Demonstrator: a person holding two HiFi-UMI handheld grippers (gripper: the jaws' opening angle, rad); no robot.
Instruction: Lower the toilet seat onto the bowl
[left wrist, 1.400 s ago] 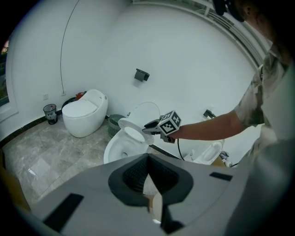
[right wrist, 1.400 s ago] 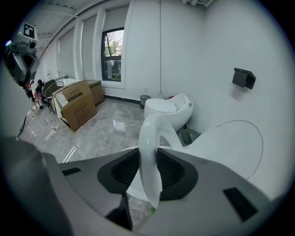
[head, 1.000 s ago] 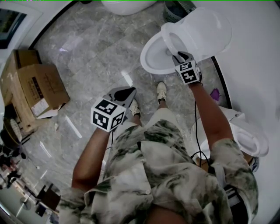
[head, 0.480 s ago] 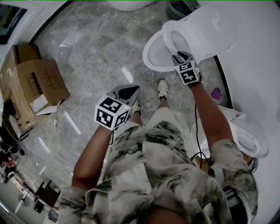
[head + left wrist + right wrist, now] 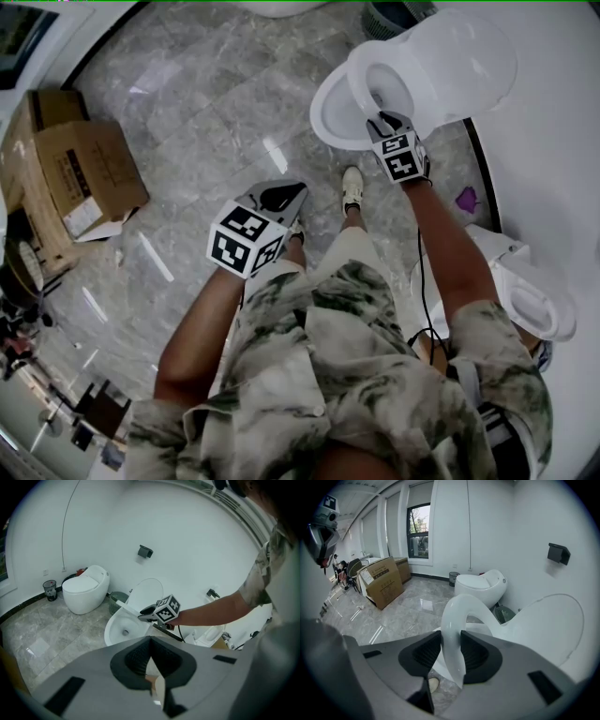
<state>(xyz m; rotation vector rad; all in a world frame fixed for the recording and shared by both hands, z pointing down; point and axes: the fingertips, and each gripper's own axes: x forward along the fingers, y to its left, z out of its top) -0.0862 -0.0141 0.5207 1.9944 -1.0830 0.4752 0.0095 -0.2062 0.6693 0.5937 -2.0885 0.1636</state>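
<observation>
A white toilet stands at the head view's upper right, with its bowl (image 5: pixel 330 112) open, its seat ring (image 5: pixel 373 82) partly raised and its lid (image 5: pixel 464 58) leaning back on the wall. My right gripper (image 5: pixel 381 120) is shut on the seat's front rim. In the right gripper view the white seat (image 5: pixel 457 616) runs up between the dark pads (image 5: pixel 429 652), with the lid (image 5: pixel 548 620) behind. My left gripper (image 5: pixel 283 197) hangs by the person's waist, shut and holding nothing. From the left gripper view I see the bowl (image 5: pixel 121 629), seat (image 5: pixel 125 606) and right gripper (image 5: pixel 143 616).
Cardboard boxes (image 5: pixel 82 178) sit on the marble floor at the left. A second toilet (image 5: pixel 86 590) and a green basket (image 5: pixel 117 600) stand beyond the bowl. Another white fixture (image 5: pixel 532 302) is beside the person's right. A shoe (image 5: pixel 350 192) is planted just in front of the bowl.
The left gripper has drifted a little to the right and down. The right gripper keeps its hold on the seat, which has barely moved.
</observation>
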